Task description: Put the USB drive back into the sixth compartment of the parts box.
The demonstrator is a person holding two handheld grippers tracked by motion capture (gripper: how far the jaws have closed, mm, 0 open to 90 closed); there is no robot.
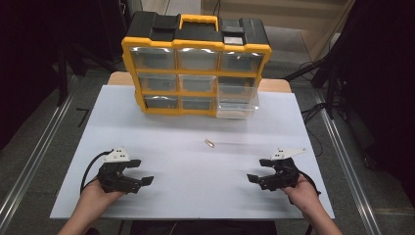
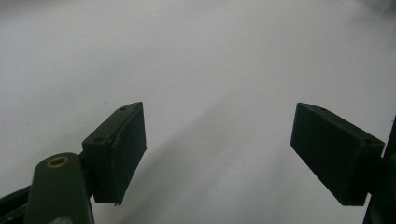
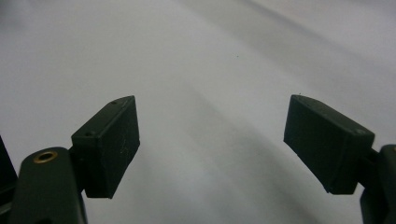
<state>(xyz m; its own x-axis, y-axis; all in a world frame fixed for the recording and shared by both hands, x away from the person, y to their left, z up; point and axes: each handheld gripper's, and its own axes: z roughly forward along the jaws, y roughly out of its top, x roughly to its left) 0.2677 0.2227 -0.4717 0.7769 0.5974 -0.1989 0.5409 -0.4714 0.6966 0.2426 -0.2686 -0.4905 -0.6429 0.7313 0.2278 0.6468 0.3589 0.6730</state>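
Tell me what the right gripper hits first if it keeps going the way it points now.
Probably the left gripper opposite: the right gripper, jaws open, points across the bare white table. The small part lies off that line.

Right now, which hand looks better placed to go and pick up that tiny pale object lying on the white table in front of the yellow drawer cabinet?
Probably the right gripper. The small pale object lies slightly nearer to it than to the left gripper. Both stand open and empty.
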